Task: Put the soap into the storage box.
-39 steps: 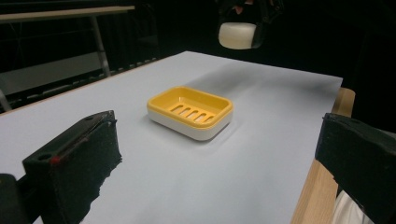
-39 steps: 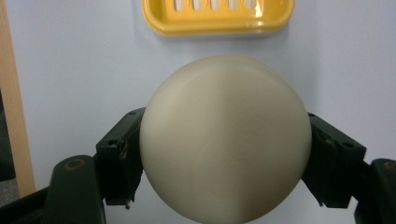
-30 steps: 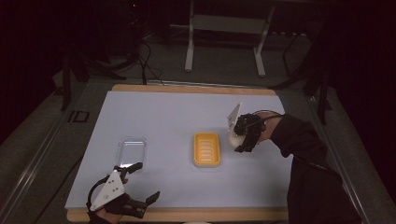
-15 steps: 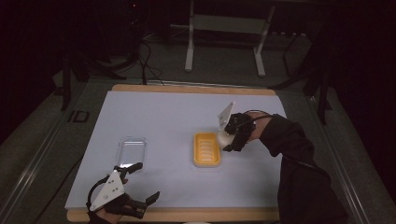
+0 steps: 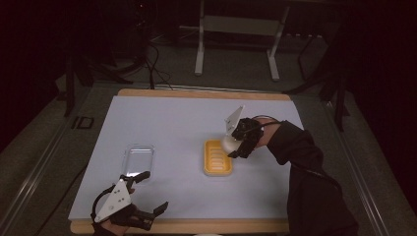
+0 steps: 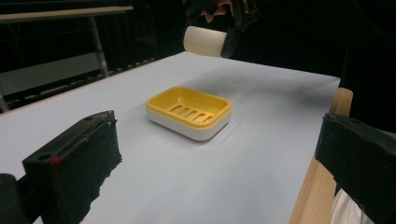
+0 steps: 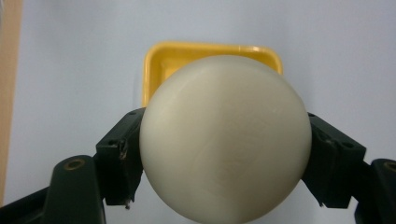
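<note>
- From the high view, the right gripper hung over the far right corner of the yellow soap dish, clenched on a pale bar of soap. I judged the soap was held above the dish so it could be lowered straight into the tray. The dish sat near the middle of the white tabletop. A clear plastic lid lay at about nine o'clock from the dish, well apart from it, probably set aside to leave the tray open. The left gripper waited at the near edge, at about seven o'clock from the dish, jaws spread and empty, out of the way.

- In the left gripper view, its two black jaws stood wide apart with nothing between them. The soap dish lay ahead at twelve o'clock, its slotted tray bare. The bar of soap hovered above and beyond it, clear of the rim, pinched by the right gripper.

- In the right gripper view, the jaws pressed on either side of the rounded soap, at nine and three o'clock. The dish peeked out behind it at twelve o'clock, so the aim looked lined up with the tray.
</note>
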